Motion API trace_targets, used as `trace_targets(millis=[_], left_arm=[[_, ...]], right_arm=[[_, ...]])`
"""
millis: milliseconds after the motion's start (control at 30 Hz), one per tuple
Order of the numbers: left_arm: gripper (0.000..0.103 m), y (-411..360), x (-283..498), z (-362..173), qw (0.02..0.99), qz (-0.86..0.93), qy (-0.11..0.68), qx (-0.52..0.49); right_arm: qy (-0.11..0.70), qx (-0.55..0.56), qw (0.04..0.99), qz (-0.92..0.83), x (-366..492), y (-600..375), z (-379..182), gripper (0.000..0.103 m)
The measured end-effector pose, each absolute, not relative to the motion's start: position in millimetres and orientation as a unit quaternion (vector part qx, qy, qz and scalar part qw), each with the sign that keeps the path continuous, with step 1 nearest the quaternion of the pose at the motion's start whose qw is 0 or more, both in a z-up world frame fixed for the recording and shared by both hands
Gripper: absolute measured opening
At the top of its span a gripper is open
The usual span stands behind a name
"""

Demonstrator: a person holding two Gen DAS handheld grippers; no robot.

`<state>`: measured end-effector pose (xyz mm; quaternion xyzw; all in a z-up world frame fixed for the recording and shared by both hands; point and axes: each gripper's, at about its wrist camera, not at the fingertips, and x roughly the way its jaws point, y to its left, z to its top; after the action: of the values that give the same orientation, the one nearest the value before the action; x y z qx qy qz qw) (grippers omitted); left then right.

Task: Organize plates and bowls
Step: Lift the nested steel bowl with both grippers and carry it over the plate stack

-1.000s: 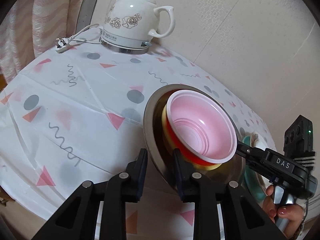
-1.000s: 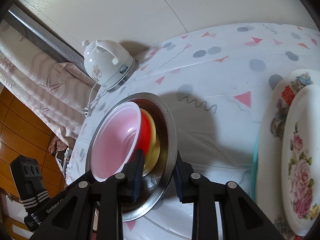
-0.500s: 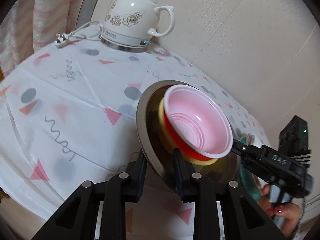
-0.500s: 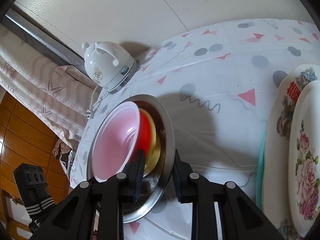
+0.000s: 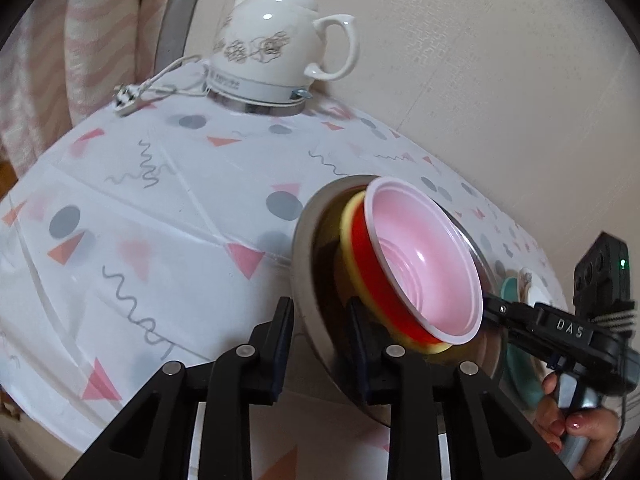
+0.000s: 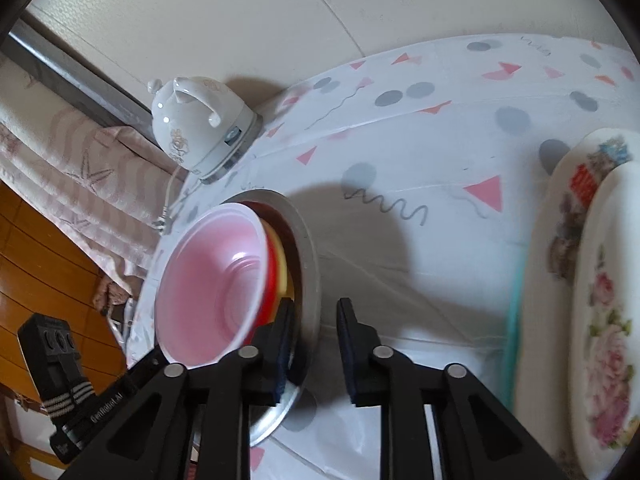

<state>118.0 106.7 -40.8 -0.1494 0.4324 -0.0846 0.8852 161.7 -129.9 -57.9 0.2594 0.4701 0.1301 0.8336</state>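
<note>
Left wrist view: the left gripper clamps the steel bowl's rim, lower center, pink bowl nested inside.

Right wrist view: the right gripper clamps the opposite rim; plates already stacked at right edge of the bench.

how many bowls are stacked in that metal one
3: a pink-lined bowl on top, a red bowl under it, a yellow bowl lowest, inside the metal bowl. More may be hidden.
</note>
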Motion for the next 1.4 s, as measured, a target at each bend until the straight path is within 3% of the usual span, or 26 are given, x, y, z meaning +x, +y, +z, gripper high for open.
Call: trace_targets(millis=[67,167,733,1400], left_arm=[[0.021,101.3,114.7,-38.9,0.894,-0.090,0.420,-0.130],[0.021,98.3,111.8,-38.8,0.903,-0.084,0.406,-0.113],[0.021,83.2,101.9,-22.8,0.913,-0.095,0.383,-0.102],[0.020,-50.3,108.2,17.5,0.907,-0.215,0.360,-0.046]], right_arm=[[0.464,0.264,0.835,0.136,161.2,-128.9,-59.0,0.014],[0.455,0.248,0.844,0.136,158.5,-124.9,-53.9,0.012],[0.421,0.239,0.865,0.130,138.8,-134.2,-35.2,0.012],[0.344,0.280,0.896,0.031,65.9,-248.8,7.3,0.012]])
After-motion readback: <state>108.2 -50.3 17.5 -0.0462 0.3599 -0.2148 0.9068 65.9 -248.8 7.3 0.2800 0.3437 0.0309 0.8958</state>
